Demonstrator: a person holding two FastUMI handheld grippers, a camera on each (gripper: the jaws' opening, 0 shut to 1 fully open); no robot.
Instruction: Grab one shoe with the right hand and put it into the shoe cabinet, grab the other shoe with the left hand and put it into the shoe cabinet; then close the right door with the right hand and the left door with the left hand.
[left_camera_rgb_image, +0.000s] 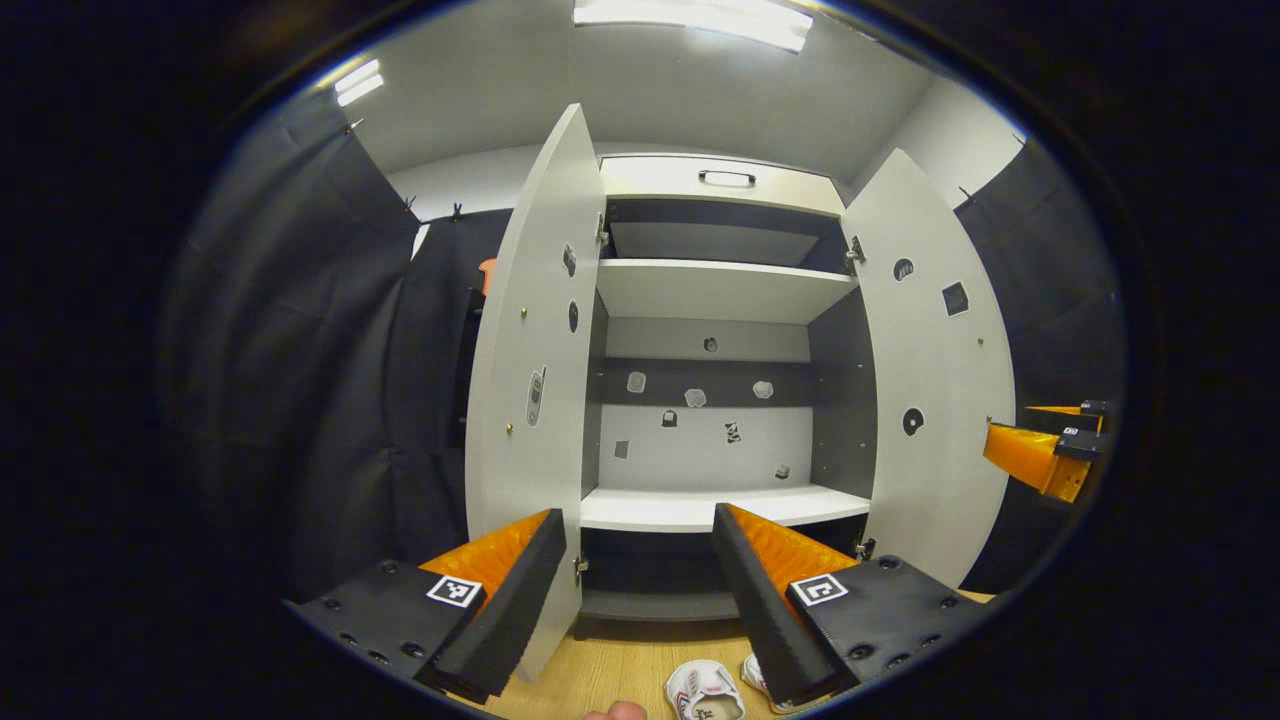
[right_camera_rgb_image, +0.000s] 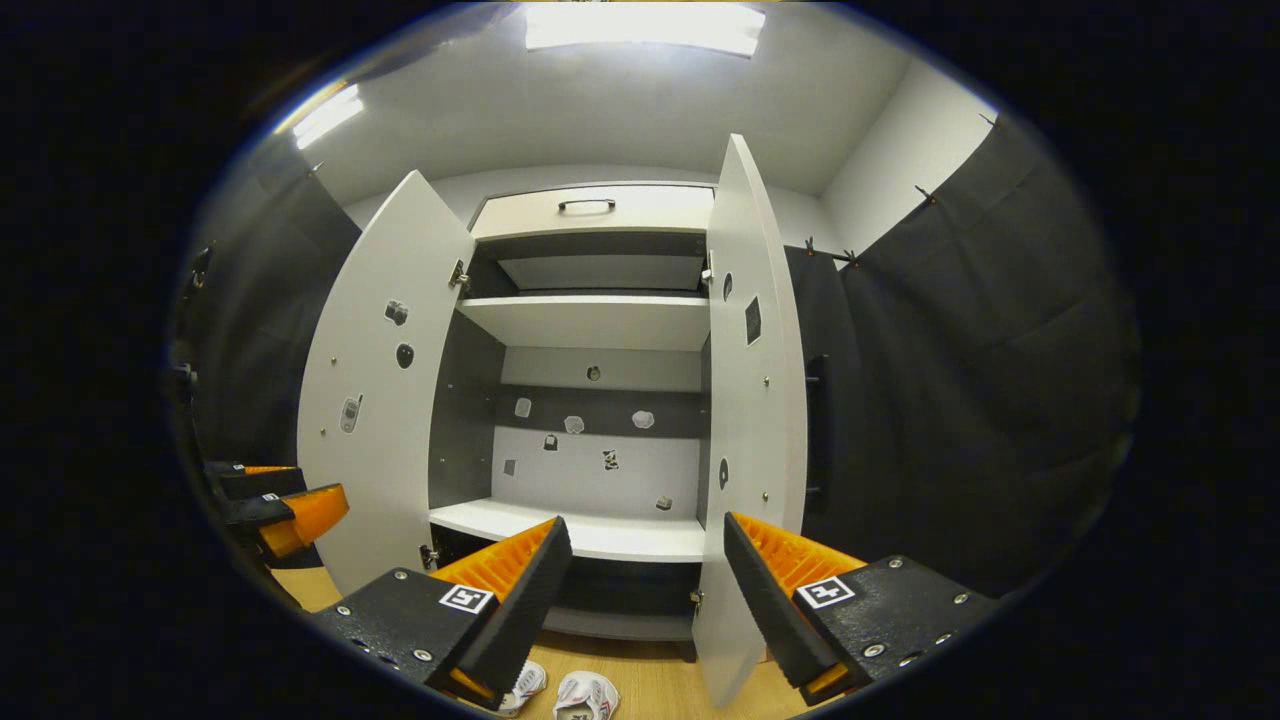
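Observation:
A white shoe cabinet (left_camera_rgb_image: 715, 290) stands ahead with both doors swung open, the left door (left_camera_rgb_image: 535, 380) and the right door (left_camera_rgb_image: 935, 390). Its shelves hold nothing. Two white shoes with red marks lie on the wooden floor below, one (left_camera_rgb_image: 705, 692) and the other (left_camera_rgb_image: 760, 680) partly behind a finger. In the right gripper view the same cabinet (right_camera_rgb_image: 590, 325) and shoes (right_camera_rgb_image: 585, 695) (right_camera_rgb_image: 525, 683) appear. My left gripper (left_camera_rgb_image: 640, 600) hangs open above the shoes. My right gripper (right_camera_rgb_image: 645, 610) is open too, with nothing between its fingers.
Black cloth walls close in both sides. The wooden floor (left_camera_rgb_image: 620, 670) runs in front of the cabinet. A drawer with a dark handle (left_camera_rgb_image: 727, 178) tops the cabinet. The other gripper (left_camera_rgb_image: 1045, 450) shows at the far right of the left gripper view.

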